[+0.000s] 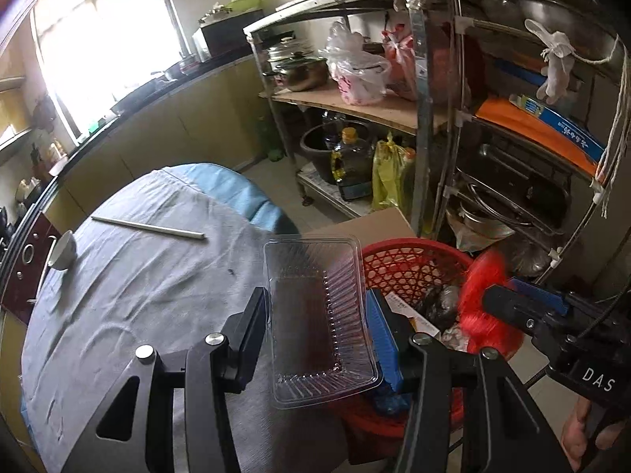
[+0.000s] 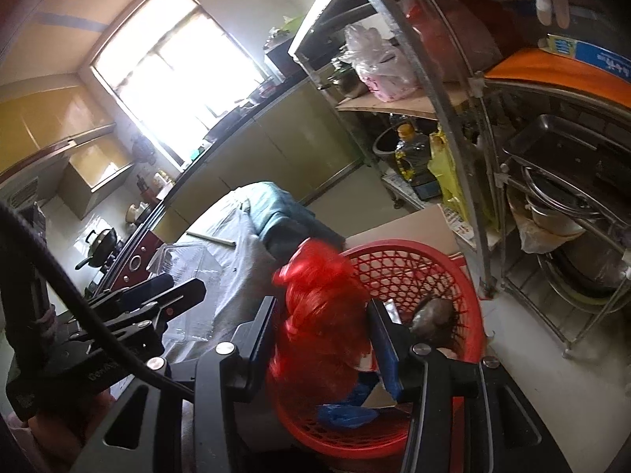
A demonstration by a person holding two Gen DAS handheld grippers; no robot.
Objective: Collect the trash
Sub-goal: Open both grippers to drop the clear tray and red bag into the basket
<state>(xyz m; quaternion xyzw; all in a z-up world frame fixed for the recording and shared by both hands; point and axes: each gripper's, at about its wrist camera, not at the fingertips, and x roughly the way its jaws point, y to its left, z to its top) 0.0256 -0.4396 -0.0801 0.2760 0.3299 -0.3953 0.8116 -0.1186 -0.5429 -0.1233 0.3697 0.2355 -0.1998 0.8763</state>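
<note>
My left gripper [image 1: 317, 315] is shut on a clear plastic tray [image 1: 319, 315] and holds it at the table's right edge, beside a red mesh basket [image 1: 410, 264]. My right gripper [image 2: 321, 331] is shut on a crumpled red plastic bag [image 2: 323, 315] and holds it over the basket's [image 2: 414, 272] left side. The basket holds paper, a dark wrapper [image 2: 432, 313] and a blue scrap [image 2: 347, 414]. The right gripper and its red bag [image 1: 489, 303] also show in the left wrist view, over the basket. The clear tray [image 2: 185, 268] shows in the right wrist view at the left.
A round table with a grey cloth [image 1: 138, 295] carries a white bowl [image 1: 65, 250] and a pair of chopsticks [image 1: 150, 228]. A metal shelf rack [image 1: 512, 157] with pots and bags stands behind the basket. A cardboard sheet [image 1: 374, 222] lies on the floor.
</note>
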